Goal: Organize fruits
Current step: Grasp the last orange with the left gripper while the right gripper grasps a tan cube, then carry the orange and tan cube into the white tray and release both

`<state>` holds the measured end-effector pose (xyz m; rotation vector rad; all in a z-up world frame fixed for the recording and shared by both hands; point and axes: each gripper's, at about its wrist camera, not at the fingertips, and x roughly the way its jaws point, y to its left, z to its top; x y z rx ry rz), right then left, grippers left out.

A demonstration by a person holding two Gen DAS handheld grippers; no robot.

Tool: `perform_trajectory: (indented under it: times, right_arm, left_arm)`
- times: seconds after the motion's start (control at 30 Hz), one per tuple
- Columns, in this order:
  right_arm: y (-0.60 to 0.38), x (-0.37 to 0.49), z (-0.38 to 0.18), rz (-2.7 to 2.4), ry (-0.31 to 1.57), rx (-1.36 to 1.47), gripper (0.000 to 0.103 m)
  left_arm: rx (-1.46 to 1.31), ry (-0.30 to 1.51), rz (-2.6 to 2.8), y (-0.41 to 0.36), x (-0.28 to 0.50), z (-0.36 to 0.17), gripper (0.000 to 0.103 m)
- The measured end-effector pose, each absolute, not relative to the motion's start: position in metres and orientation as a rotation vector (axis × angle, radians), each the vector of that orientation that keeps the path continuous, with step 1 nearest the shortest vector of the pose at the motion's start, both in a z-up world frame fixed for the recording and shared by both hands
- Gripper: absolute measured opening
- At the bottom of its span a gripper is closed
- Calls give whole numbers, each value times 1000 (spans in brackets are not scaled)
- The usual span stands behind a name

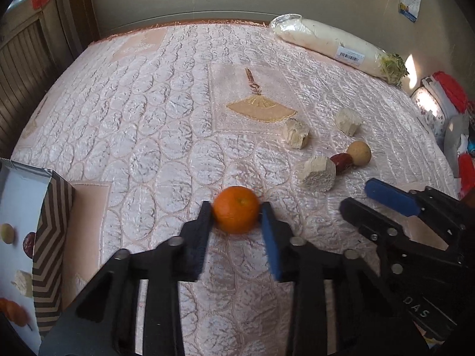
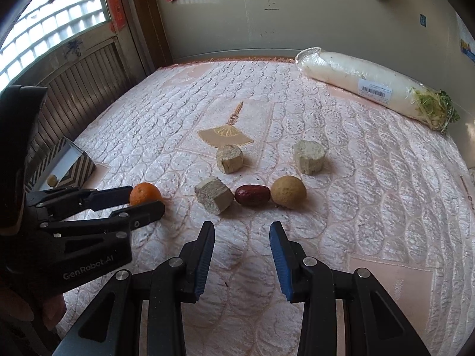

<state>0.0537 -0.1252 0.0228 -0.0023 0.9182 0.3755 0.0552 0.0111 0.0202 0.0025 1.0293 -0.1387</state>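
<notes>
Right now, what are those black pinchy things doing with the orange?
A person is sorting fruit with two hand-held grippers. The left gripper has its jaws on either side of the orange on the pink quilt, touching or nearly so. The right gripper hangs open and empty near a red date, a round tan fruit and three pale chunks. A patterned box sits at the left.

Left matte-black plastic two-finger gripper (image 1: 236,212): blue ribbed pads, silver round pivot screws, white "GenRobot.AI" lettering on the housing. Right matte-black two-finger gripper (image 2: 242,231): same blue pads, silver screws, white "DAS" lettering.
</notes>
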Motion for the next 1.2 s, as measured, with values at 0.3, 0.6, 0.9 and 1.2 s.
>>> perform_trajectory:
  times: [0.3, 0.6, 0.9, 1.2]
  right_arm:
    - [-100, 70, 18, 430, 922, -2, 37]
    - [-85, 81, 15, 386, 902, -33, 33]
    - [-92, 50, 32, 380, 858, -14, 32]
    - [-73, 20, 46, 405, 830, -33, 32]
  left_arm:
    - [-14, 1007, -99, 28, 43, 28, 30]
    - [-24, 1012, -94, 33, 34, 30, 30]
    - [-31, 992, -87, 39, 21, 40, 30]
    - [-26, 948, -36, 61, 0, 54, 30]
